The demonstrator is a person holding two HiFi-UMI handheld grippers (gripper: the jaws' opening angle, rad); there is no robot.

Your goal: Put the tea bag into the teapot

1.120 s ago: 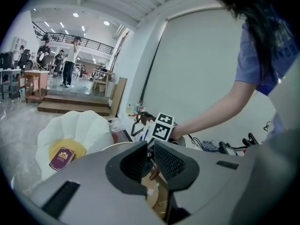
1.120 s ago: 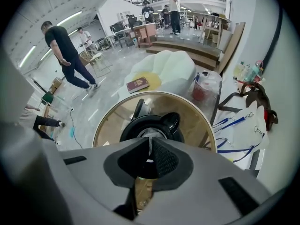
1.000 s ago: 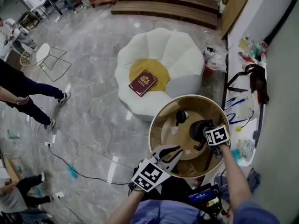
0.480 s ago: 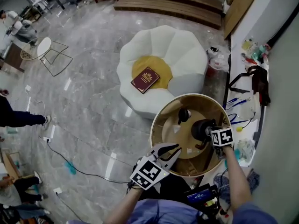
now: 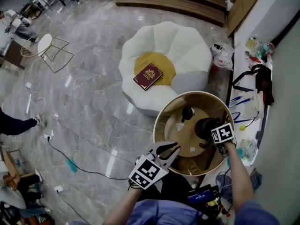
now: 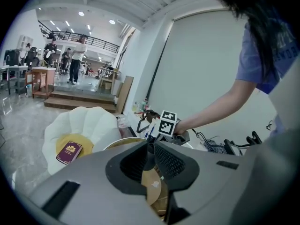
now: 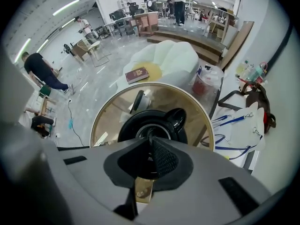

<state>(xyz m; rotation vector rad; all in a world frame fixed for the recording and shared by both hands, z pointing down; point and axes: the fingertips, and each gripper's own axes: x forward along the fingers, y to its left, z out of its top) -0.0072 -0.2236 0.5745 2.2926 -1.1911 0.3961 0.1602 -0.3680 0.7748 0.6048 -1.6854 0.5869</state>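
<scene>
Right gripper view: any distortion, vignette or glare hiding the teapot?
Right gripper view: heavy fisheye bend, black corners, teapot sharp with small highlights on its glossy body. Head view: bright light streaks on the polished floor. Left gripper view: round dark vignette.

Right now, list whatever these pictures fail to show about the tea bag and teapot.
- Teapot interior: right gripper view, the right gripper, jaws closing, covers the opening; nothing clear shows between them.
- Tea bag: head view, too small; the pale scrap on the table may be it.
- Most of the table: left gripper view, hidden behind the left gripper.
</scene>
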